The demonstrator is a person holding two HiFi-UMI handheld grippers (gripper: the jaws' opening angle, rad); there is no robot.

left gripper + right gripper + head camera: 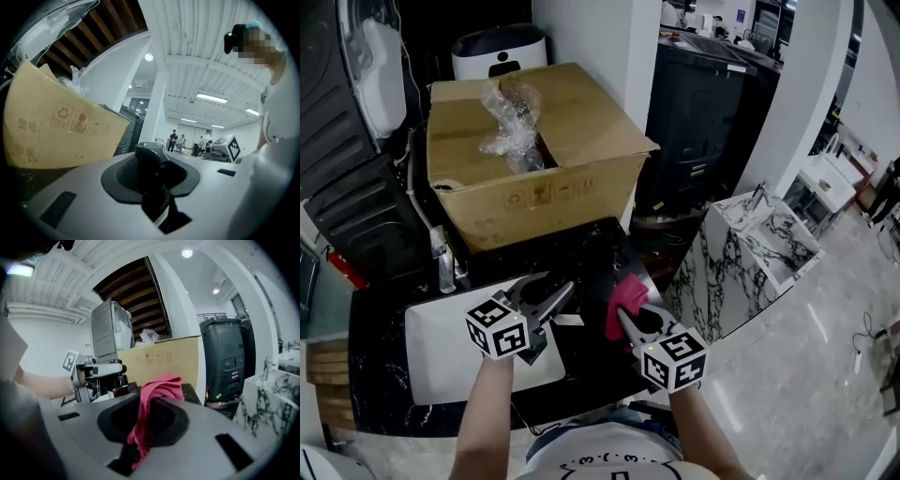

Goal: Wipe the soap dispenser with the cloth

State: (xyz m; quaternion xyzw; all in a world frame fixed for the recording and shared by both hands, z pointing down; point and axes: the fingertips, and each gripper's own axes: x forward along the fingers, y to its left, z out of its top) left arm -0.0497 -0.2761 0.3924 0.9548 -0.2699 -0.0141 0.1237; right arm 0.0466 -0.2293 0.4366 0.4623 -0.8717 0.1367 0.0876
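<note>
The right gripper pinches the red cloth by one fold; the left gripper looks clamped on the dark soap dispenser just beside it (over the black counter). Hard rubbing could drag the cloth free or twist the dispenser loose.

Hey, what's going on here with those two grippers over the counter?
A person stands at a dark counter beside a white sink, holding a gripper in each hand. The right gripper is clamped on a red cloth. The left gripper is closed on a dark object, apparently the soap dispenser, held up just left of the cloth. The two look close but apart, so no wiping contact shows at this moment.
</note>
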